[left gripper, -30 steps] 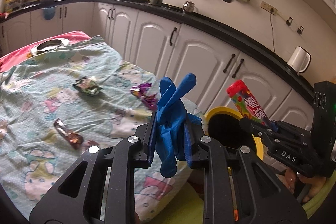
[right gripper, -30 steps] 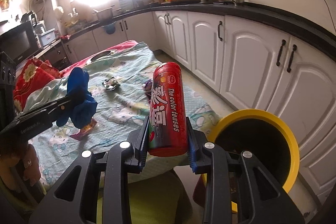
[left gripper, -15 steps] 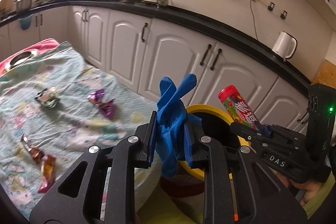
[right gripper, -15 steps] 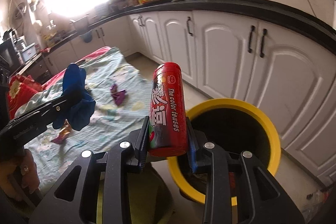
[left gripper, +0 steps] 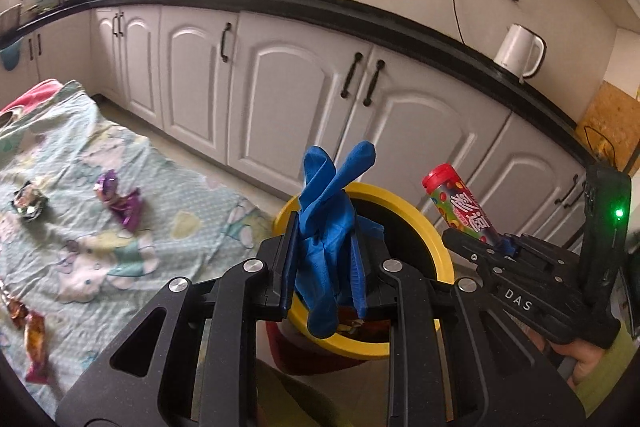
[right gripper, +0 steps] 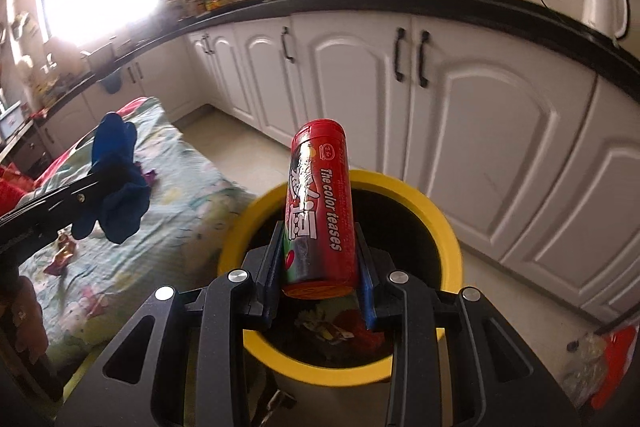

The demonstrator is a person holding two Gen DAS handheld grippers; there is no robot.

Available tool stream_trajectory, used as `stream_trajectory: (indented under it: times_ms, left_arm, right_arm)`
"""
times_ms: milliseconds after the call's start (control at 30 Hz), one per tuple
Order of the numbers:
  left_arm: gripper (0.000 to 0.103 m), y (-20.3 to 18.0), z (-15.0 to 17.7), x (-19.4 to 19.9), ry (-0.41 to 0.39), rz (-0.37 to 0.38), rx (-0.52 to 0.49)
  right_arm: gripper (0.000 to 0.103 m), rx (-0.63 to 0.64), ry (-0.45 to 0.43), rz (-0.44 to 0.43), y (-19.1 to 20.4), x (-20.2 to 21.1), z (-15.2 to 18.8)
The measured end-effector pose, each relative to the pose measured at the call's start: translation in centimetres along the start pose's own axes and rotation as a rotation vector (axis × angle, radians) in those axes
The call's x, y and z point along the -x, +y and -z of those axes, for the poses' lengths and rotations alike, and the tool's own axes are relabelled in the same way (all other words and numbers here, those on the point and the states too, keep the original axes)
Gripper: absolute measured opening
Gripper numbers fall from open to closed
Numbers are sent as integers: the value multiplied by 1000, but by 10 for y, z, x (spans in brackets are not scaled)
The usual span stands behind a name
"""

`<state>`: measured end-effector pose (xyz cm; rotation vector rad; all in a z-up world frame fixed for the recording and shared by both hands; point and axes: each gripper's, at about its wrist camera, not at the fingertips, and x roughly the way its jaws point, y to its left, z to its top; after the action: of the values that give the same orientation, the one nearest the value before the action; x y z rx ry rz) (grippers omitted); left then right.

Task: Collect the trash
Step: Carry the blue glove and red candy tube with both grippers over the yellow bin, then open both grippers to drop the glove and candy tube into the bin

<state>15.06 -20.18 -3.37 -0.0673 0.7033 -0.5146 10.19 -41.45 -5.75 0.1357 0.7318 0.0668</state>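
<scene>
My left gripper [left gripper: 326, 267] is shut on a crumpled blue glove [left gripper: 326, 227], which stands up between the pads over the near rim of the yellow-rimmed trash bin [left gripper: 416, 211]. My right gripper [right gripper: 320, 263] is shut on a red candy tube [right gripper: 320, 207], held upright above the bin [right gripper: 448, 239]. The bin holds some wrappers at its bottom. In the left wrist view the right gripper [left gripper: 500, 247] with the tube [left gripper: 460, 207] is at the right of the bin. In the right wrist view the left gripper [right gripper: 100, 179] with the glove [right gripper: 116, 179] is at the left.
A table with a cartoon-print cloth [left gripper: 100, 227] lies to the left, with a purple wrapper [left gripper: 120, 199], a dark wrapper [left gripper: 28, 203] and orange wrappers [left gripper: 34, 343] on it. White cabinets [left gripper: 280, 87] run behind the bin. A plastic bag [right gripper: 592, 363] lies on the floor at right.
Both grippers have swung from over the table toward the bin, each still holding its item. The bin now sits right under the tube and the glove.
</scene>
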Motion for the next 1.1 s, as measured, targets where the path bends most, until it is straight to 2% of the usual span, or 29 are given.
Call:
stream_trajectory:
  times_ms: [400, 1100]
  left_arm:
    - [17, -20, 0, -37, 59, 26, -35]
    - [17, -21, 5, -88, 161, 56, -32]
  right_arm:
    - [30, -89, 48, 13, -33, -19, 16]
    - [30, -136, 120, 8, -46, -47, 32]
